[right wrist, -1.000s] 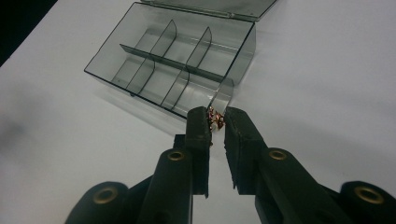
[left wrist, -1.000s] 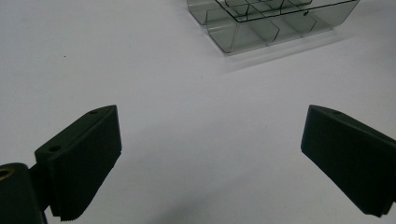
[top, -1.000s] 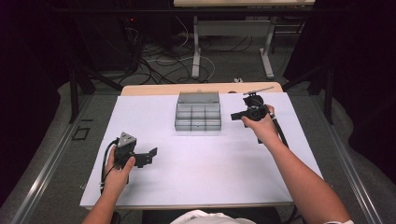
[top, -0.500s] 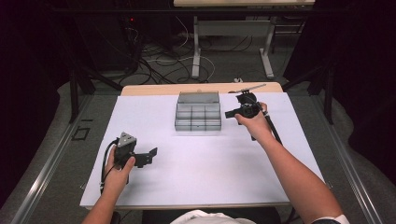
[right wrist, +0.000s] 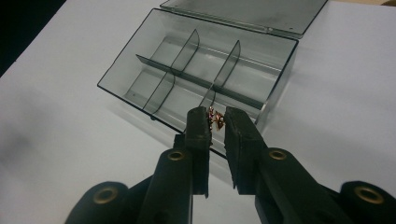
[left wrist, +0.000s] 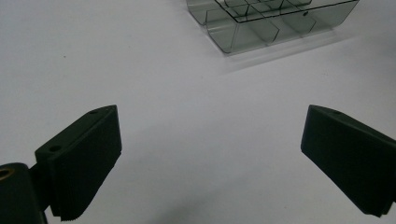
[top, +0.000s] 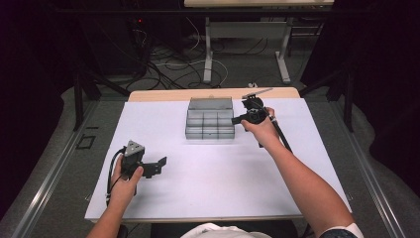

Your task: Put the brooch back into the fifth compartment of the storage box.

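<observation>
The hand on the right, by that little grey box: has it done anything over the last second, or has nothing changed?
The right gripper has crept a little toward the compartment box, away from the person, its jaws closed on a small gold and red trinket at the box's near wall. The left gripper has stayed put, jaws wide open over the white table. The box, lid open, has not moved.

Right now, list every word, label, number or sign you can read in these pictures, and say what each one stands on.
None can be read.
The clear plastic box and its open lid: no label or print visible.
The white table sheet: blank.
The left gripper and right gripper: no visible lettering.
The small reddish thing between the right gripper's jaws: too small to tell any marking.
</observation>
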The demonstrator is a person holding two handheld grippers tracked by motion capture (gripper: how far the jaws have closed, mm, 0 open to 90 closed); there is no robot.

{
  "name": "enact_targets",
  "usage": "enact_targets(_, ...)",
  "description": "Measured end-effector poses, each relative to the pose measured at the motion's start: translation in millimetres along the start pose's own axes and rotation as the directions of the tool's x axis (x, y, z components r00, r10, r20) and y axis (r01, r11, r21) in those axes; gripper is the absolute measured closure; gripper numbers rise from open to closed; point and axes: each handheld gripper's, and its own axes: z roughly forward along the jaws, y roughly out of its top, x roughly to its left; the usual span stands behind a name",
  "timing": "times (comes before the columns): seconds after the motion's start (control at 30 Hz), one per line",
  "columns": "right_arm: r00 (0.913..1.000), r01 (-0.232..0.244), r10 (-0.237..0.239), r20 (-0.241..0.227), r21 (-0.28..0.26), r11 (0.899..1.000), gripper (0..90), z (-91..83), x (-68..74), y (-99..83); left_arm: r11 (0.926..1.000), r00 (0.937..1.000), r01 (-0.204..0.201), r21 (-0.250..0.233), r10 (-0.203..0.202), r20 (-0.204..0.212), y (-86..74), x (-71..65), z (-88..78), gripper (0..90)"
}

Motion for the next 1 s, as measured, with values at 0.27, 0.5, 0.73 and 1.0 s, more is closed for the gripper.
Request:
enact_targets(0.27,1.0000,0.007,-0.007,-0.005,0.004,1.000,80.3,9.5,9.2,5.3,1.0000,1.0000,0.004,0.000,-0.004,0.004,-0.1,-0.3,0.2,5.1)
enact_targets(0.5,0.9999,0.013,-0.013,-0.009,0.006,1.000,80.3,18.8,17.3,9.7,1.0000,1.0000,-0.001,0.008,0.001,0.006,0.3,0.5,-0.4,5.1)
enact_targets(0.73,0.9995,0.029,-0.028,-0.013,0.010,1.000,80.3,28.0,22.3,11.2,0.9999,1.0000,-0.007,0.009,0.007,0.002,0.4,1.1,-0.7,5.1)
enact_targets(1.0,0.9992,0.034,-0.034,-0.020,0.009,0.999,80.3,37.1,24.6,11.0,1.0000,1.0000,0.001,0.009,-0.001,0.008,0.2,0.5,-0.3,5.1)
